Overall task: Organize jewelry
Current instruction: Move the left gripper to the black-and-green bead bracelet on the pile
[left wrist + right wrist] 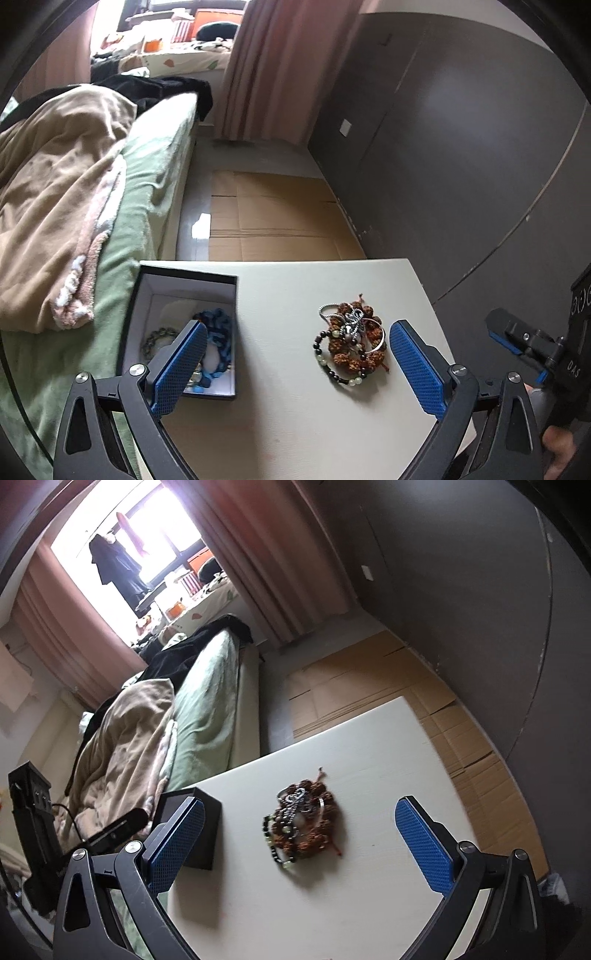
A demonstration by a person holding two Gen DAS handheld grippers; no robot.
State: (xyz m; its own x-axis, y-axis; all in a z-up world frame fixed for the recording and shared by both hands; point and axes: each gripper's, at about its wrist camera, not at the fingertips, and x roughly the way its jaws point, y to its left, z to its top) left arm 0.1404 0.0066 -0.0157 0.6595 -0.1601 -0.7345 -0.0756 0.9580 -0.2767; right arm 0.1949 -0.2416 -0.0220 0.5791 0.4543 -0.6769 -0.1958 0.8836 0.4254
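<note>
Left wrist view: the left gripper point(299, 334) is held above a white table point(295, 424) with its two blue-padded fingers spread wide apart and nothing between the pads. A heap of bracelets point(351, 341) lies on the tabletop ahead of the gripper, nearer the right finger than the left, touching neither. The heap comprises a brown seed-bead bracelet, a strand of dark and pale green beads, a silver bangle and a silver chain, tangled together. At the table's left edge, partly behind the left finger, stands an open dark jewelry box point(184, 332) with a white interior; inside it lie a blue chain-link bracelet point(219, 341) and a greenish bead bracelet point(159, 338). The box and the heap are well apart.

Right wrist view: the right gripper point(299, 814) likewise has its fingers wide apart and holds nothing. The same heap point(301, 829) lies between the two fingertips, roughly centred, apart from both. The box point(199, 830) sits behind the left finger. A bed point(207, 709) with green sheet borders the table.
</note>
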